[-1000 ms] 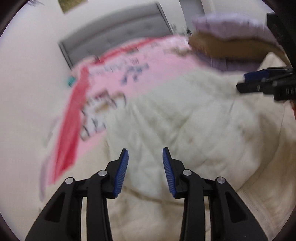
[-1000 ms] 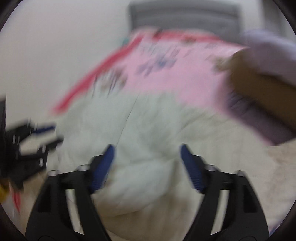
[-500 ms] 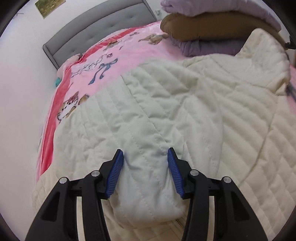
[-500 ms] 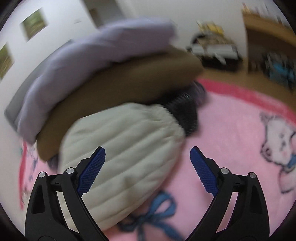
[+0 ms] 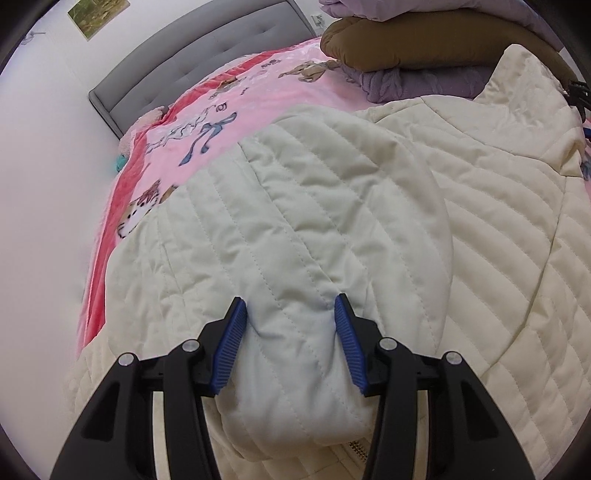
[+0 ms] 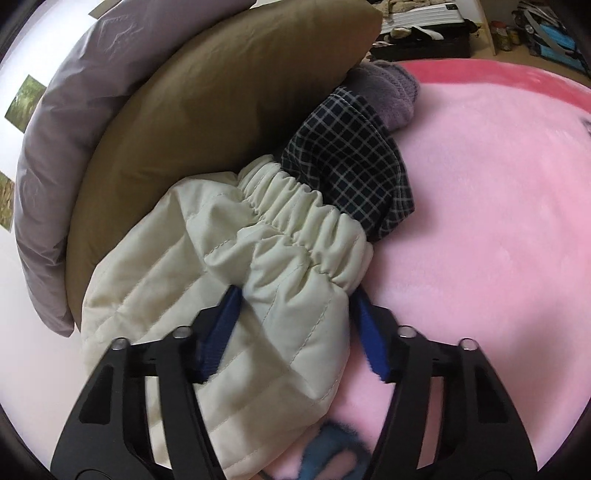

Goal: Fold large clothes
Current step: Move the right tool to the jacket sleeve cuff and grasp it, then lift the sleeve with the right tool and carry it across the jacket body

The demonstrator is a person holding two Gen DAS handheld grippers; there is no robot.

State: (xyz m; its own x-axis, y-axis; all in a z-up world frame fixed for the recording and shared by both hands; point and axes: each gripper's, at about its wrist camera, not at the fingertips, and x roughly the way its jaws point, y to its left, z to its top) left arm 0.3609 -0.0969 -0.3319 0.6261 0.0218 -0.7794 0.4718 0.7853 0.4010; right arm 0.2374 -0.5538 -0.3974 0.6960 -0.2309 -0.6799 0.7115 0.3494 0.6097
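Observation:
A cream quilted jacket (image 5: 369, 206) lies spread on the pink bed blanket (image 5: 236, 110). One sleeve is folded across its body toward me. My left gripper (image 5: 290, 314) is open, its blue pads either side of that sleeve's end, which lies between the jaws. In the right wrist view my right gripper (image 6: 295, 306) is open around the other sleeve (image 6: 229, 280), just behind its elastic cuff (image 6: 295, 206). The sleeve lies on the pink blanket (image 6: 480, 221) against a pile of clothes.
A pile of bedding sits at the bed's far side: a brown pillow (image 6: 207, 122), a lilac duvet (image 6: 85, 96), a dark checked garment (image 6: 354, 155) and a purple knit (image 6: 391, 92). A grey headboard (image 5: 192, 62) and white wall are left. Clutter lies on the floor beyond (image 6: 424, 22).
My right gripper has swung from the jacket body to the far sleeve, dropped down around it and narrowed. My left gripper has settled over the folded sleeve end and holds still.

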